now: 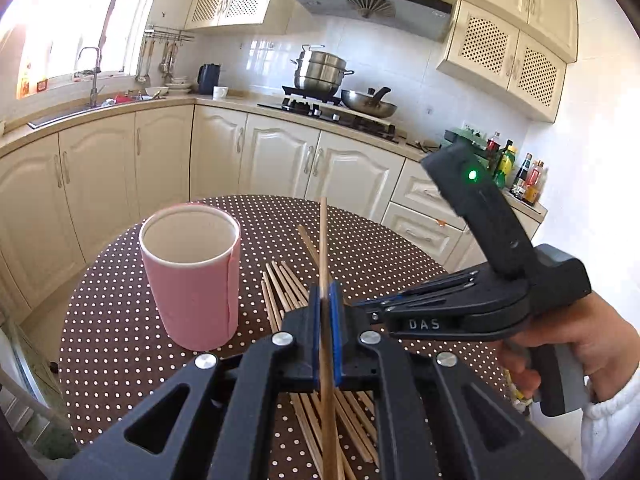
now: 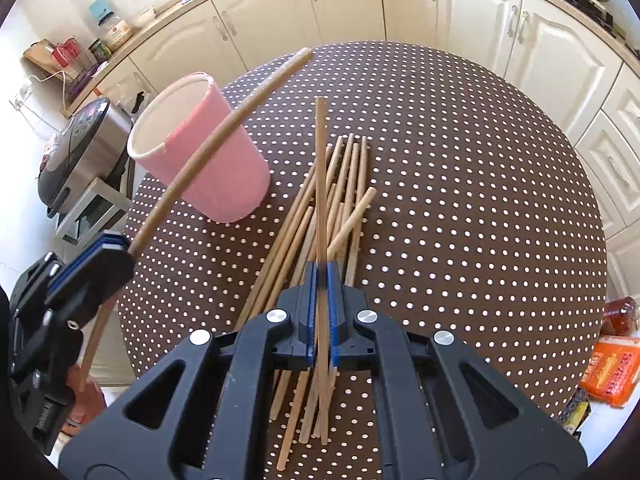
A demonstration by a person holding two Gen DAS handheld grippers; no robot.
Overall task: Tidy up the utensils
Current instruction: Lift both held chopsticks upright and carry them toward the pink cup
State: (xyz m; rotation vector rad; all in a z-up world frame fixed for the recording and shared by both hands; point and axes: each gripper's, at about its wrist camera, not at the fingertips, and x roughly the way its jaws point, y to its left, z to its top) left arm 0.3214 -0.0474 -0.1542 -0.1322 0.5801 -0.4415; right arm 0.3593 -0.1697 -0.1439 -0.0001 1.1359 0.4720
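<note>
A pink cup (image 1: 192, 276) (image 2: 200, 160) stands upright on the brown dotted tablecloth (image 1: 120, 320). Beside it on the cloth lies a loose pile of several wooden chopsticks (image 2: 348, 184) (image 1: 282, 286). My left gripper (image 1: 326, 294) (image 2: 114, 246) is shut on one chopstick (image 1: 323, 240) (image 2: 224, 128), held above the table next to the cup with its tip past the rim. Over the pile, my right gripper (image 2: 322, 270) is shut on another chopstick (image 2: 320, 160). In the left wrist view a hand (image 1: 568, 344) holds the right gripper (image 1: 372, 305) close beside the left one.
The round table (image 2: 500, 200) is ringed by cream kitchen cabinets (image 1: 280, 156). A stove with pots (image 1: 320, 76) and a sink (image 1: 92, 100) are on the far counter. A rice cooker (image 2: 76, 152) stands left of the table, orange packets (image 2: 612, 372) to the right.
</note>
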